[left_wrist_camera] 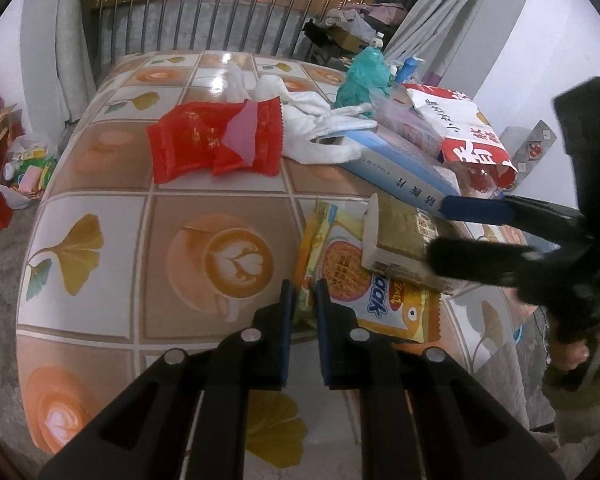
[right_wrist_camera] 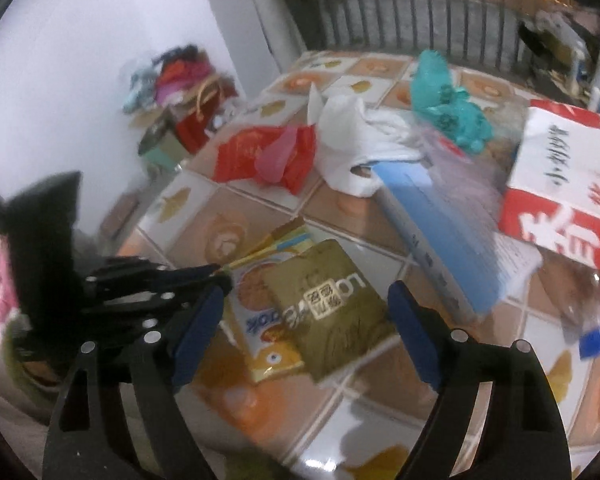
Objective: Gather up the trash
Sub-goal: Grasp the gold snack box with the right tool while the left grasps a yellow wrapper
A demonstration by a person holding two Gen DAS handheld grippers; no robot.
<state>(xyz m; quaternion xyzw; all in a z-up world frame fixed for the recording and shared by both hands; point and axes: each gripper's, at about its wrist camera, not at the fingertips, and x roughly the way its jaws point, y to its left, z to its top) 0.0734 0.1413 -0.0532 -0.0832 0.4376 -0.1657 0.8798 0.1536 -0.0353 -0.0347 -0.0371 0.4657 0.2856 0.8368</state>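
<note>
Left gripper (left_wrist_camera: 305, 294) clamped on the thin, crinkly snack wrapper (left_wrist_camera: 364, 292) edge; right gripper (right_wrist_camera: 308, 304) spread apart — take the light, stiff gold box (right_wrist_camera: 324, 300), at 12 o'clock, across its sides.

Table top (left_wrist_camera: 112, 184) covered in glossy oilcloth: squares of tan, peach and white, printed with orange latte-art cups and mustard ginkgo leaves. At twelve o'clock in the left wrist view, a crumpled red foil wrapper (left_wrist_camera: 196, 140) with gold lettering and a pink flap, white plastic bag (left_wrist_camera: 320, 128) beside it, teal crumpled bag (left_wrist_camera: 362, 80) at one o'clock, red-and-white paper bag (left_wrist_camera: 468, 128) with black characters at two. Nearer, yellow-and-orange biscuit packet (left_wrist_camera: 364, 292) with blue lettering, olive-gold flat carton (right_wrist_camera: 332, 300), pale blue book (left_wrist_camera: 400, 168); both black grippers carry blue finger pads (right_wrist_camera: 412, 328).
</note>
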